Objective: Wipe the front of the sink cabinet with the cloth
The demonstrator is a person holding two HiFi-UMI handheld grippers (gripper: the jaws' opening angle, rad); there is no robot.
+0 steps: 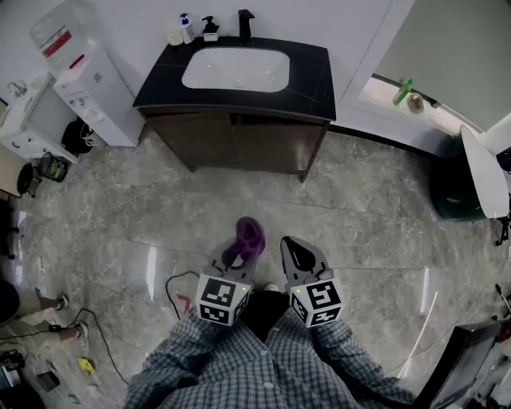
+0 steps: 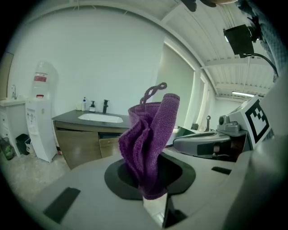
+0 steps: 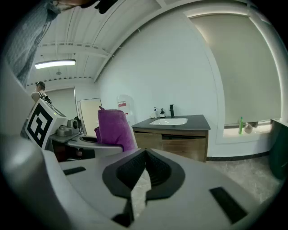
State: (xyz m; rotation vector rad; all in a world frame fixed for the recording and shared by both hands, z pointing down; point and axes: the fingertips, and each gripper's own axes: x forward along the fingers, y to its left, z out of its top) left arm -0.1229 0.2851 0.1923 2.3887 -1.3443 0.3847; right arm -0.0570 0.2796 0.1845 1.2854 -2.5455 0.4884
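Note:
The sink cabinet (image 1: 239, 140) stands across the floor from me, wooden front below a black top with a white basin (image 1: 235, 69). It shows small in the left gripper view as the cabinet (image 2: 83, 146) and in the right gripper view as the cabinet (image 3: 180, 139). My left gripper (image 1: 239, 254) is shut on a purple cloth (image 1: 250, 236), which stands bunched up from the jaws as the cloth (image 2: 150, 139). My right gripper (image 1: 294, 252) is shut with nothing in it; from it the cloth (image 3: 112, 126) shows to its left. Both grippers are held close to my body, far from the cabinet.
A white water dispenser (image 1: 88, 80) stands left of the cabinet. Soap bottles (image 1: 186, 28) and a black tap (image 1: 245, 22) sit on the top. A dark green bin (image 1: 455, 192) and a white chair (image 1: 485, 172) are at the right. A cable (image 1: 172, 287) lies on the marble floor.

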